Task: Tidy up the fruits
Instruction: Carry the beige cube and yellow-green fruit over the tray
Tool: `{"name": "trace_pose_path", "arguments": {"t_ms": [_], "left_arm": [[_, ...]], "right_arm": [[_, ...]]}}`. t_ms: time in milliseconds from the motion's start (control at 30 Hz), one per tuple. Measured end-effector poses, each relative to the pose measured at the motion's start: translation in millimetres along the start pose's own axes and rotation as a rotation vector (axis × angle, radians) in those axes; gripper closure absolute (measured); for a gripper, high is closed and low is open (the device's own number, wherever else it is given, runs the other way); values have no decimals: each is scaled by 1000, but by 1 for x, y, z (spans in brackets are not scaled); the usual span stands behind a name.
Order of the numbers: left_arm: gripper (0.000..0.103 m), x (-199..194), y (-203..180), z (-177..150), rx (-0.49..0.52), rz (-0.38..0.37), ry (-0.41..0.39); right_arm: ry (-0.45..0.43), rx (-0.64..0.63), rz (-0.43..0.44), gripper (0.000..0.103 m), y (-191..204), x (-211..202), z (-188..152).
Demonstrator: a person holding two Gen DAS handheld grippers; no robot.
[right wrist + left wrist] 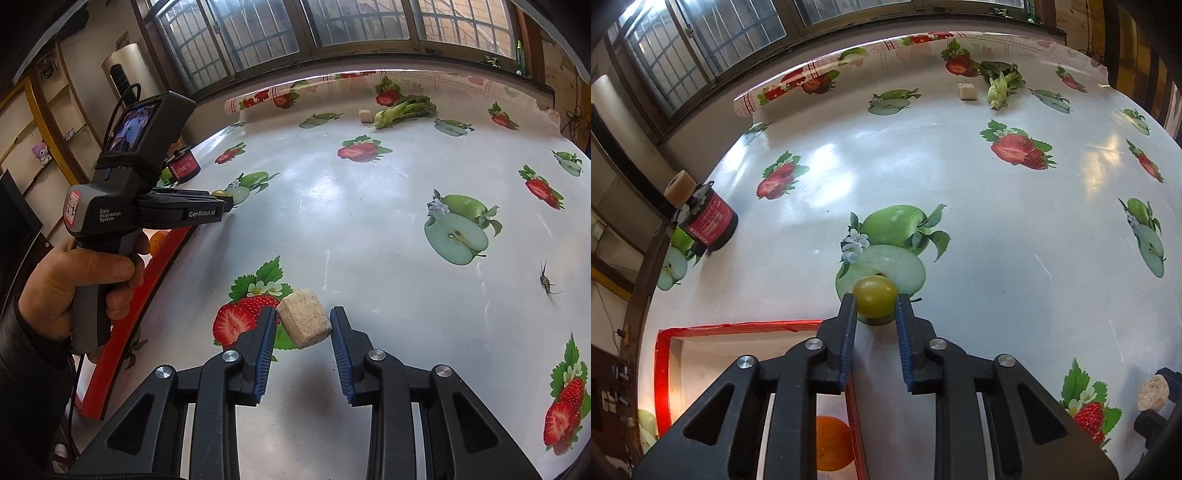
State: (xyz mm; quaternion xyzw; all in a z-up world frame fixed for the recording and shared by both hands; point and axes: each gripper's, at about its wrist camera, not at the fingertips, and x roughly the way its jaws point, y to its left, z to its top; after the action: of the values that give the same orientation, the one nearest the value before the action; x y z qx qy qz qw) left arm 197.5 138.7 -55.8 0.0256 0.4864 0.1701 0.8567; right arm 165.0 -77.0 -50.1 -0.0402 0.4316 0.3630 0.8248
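Yellow-green fruit (874,296) between tool (875,308) fingers

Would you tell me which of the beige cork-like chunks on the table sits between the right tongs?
The near chunk, beside the printed strawberry, between the open right tongs. The far chunk lies beside the leafy greens.

Barred windows (332,26) behind the table, daylight glare on glossy fruit-print tablecloth (960,184) (strawberries, apples), yellow-framed shelves (40,122) left.

Glossy, smooth oilcloth (960,177) reflects window light. At 12 o'clock of the matt black plastic left gripper (875,306), a smooth-skinned yellow-green fruit (874,295). Rough, fibrous beige block (304,322).
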Motion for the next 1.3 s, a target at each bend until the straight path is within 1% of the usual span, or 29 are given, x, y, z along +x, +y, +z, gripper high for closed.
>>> {"name": "trace_pose_path", "arguments": {"t_ms": [33, 100, 233, 400, 667, 800, 1300], "left_arm": [[85, -2, 4, -1, -17, -29, -3], [85, -10, 8, -5, -42, -64, -22], [85, -35, 16, -12, -87, -146, -62], [85, -66, 22, -24, -135, -200, -99], [85, -98, 28, -55, -170, -222, -123], [85, -107, 38, -70, -199, -223, -126], [85, -129, 93, -117, -313, -186, -150]], "right_arm": [[-2, 1, -1, 72, 0, -1, 0], [-6, 2, -2, 72, 0, -2, 1], [-16, -3, -5, 72, 2, -6, 2], [-34, -6, -1, 72, 8, -14, 2], [-37, -26, 4, 72, 24, -20, 1], [-38, -49, 9, 72, 37, -23, 3], [-34, -186, 63, 72, 117, -13, 19]]}}
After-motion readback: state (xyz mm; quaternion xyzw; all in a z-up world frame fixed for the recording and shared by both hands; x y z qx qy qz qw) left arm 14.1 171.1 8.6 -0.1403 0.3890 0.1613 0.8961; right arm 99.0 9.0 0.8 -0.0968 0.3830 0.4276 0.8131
